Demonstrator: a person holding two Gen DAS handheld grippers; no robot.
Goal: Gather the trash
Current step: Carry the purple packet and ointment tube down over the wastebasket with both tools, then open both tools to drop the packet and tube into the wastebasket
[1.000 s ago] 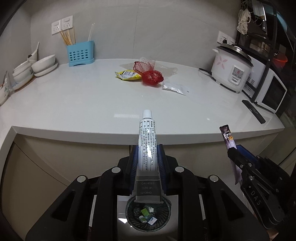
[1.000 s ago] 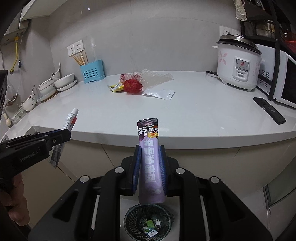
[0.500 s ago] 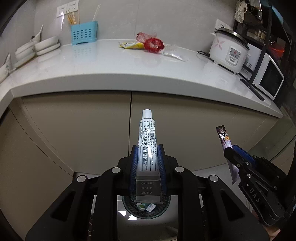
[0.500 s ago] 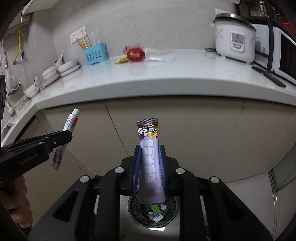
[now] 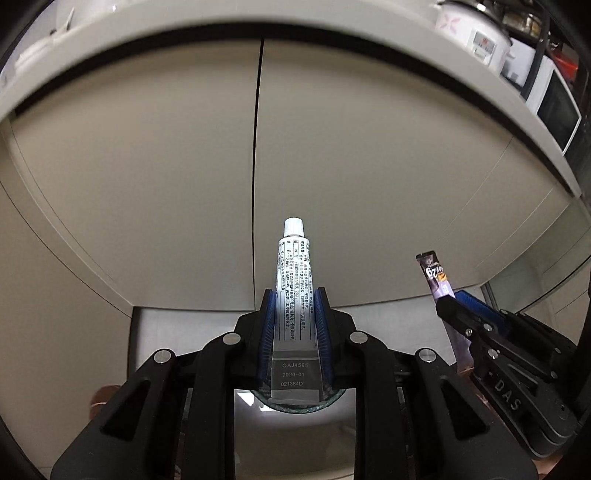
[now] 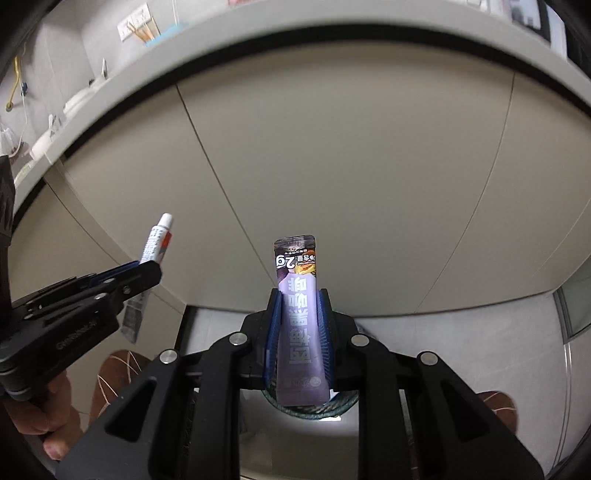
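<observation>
My left gripper point(image 5: 294, 301) is shut on a white ointment tube point(image 5: 293, 280) with its cap pointing forward; it also shows in the right wrist view point(image 6: 153, 247). My right gripper point(image 6: 299, 301) is shut on a purple snack sachet point(image 6: 300, 325), which also shows in the left wrist view point(image 5: 436, 275). Both grippers are low in front of the cabinet doors. The dark mesh trash bin point(image 5: 295, 405) lies just below the left gripper, mostly hidden by it, and its rim point(image 6: 314, 410) shows under the sachet in the right wrist view.
Beige cabinet doors point(image 5: 332, 166) fill the view under the white counter edge point(image 5: 184, 40). A rice cooker point(image 5: 476, 33) and a microwave point(image 5: 554, 99) stand on the counter at the right. Bowls point(image 6: 74, 103) sit at the left. The floor point(image 6: 424, 332) is white.
Both grippers have dropped well below the counter toward the floor, still holding the tube and the sachet. The counter top and its trash have gone out of sight. The bin is now closer.
</observation>
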